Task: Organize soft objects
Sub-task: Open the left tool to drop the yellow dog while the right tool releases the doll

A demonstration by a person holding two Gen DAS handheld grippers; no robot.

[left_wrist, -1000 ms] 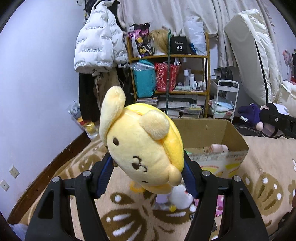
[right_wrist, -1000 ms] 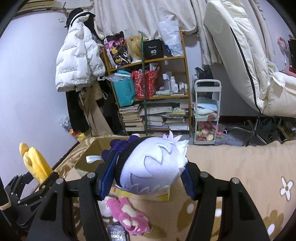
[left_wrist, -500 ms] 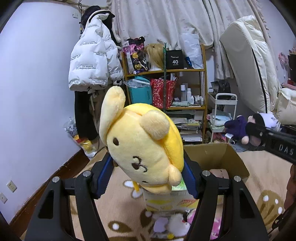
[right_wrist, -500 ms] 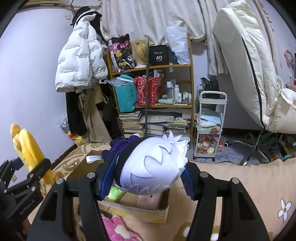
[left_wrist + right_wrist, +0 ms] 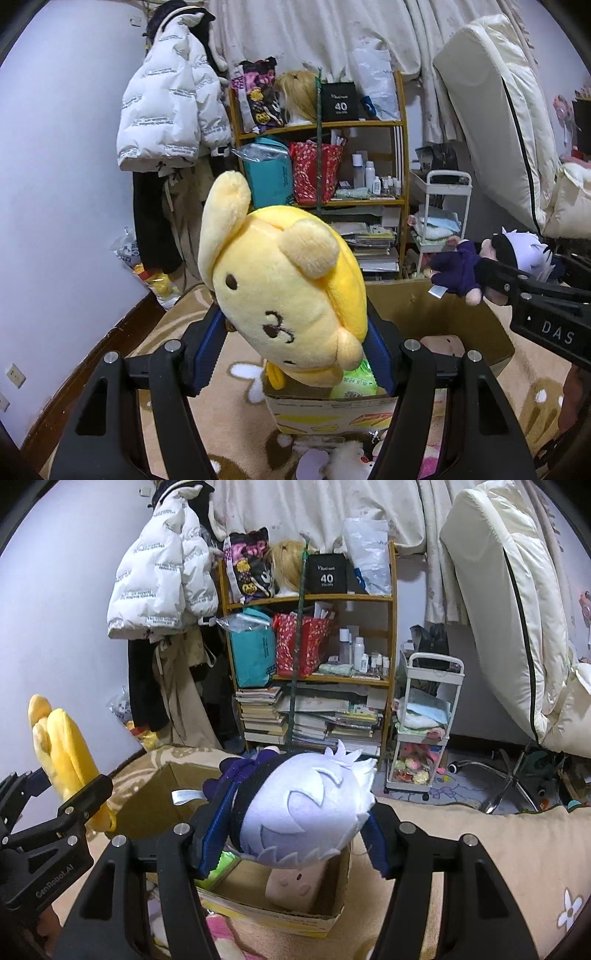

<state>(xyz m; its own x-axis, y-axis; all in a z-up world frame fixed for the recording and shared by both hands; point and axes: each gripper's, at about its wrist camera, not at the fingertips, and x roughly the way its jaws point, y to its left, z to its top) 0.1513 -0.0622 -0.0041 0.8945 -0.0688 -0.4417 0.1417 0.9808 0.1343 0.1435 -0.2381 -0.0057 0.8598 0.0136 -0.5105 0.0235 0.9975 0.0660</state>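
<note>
My left gripper point(image 5: 291, 347) is shut on a yellow plush dog point(image 5: 280, 291), its blue pads squeezing the head from both sides. A white-haired plush doll in dark purple clothes point(image 5: 303, 819) is clamped in my right gripper point(image 5: 295, 834). Both toys hang above an open cardboard box point(image 5: 436, 314) on the bed. Inside the box lie a green packet point(image 5: 356, 384) and a pale pink plush point(image 5: 295, 886). In the left wrist view the doll point(image 5: 480, 266) and right gripper come in from the right; in the right wrist view the yellow plush point(image 5: 62, 753) shows at the left.
Several small plush toys point(image 5: 332, 458) lie on the flowered beige blanket point(image 5: 480, 834) in front of the box. Behind stand a cluttered wooden shelf point(image 5: 321, 199), a white jacket point(image 5: 170, 110) on the wall, a small white cart point(image 5: 424, 723) and an upright mattress point(image 5: 498, 118).
Both grippers have moved forward with their toys, and the cardboard box now lies closer and lower in both views. The grips have not changed.
</note>
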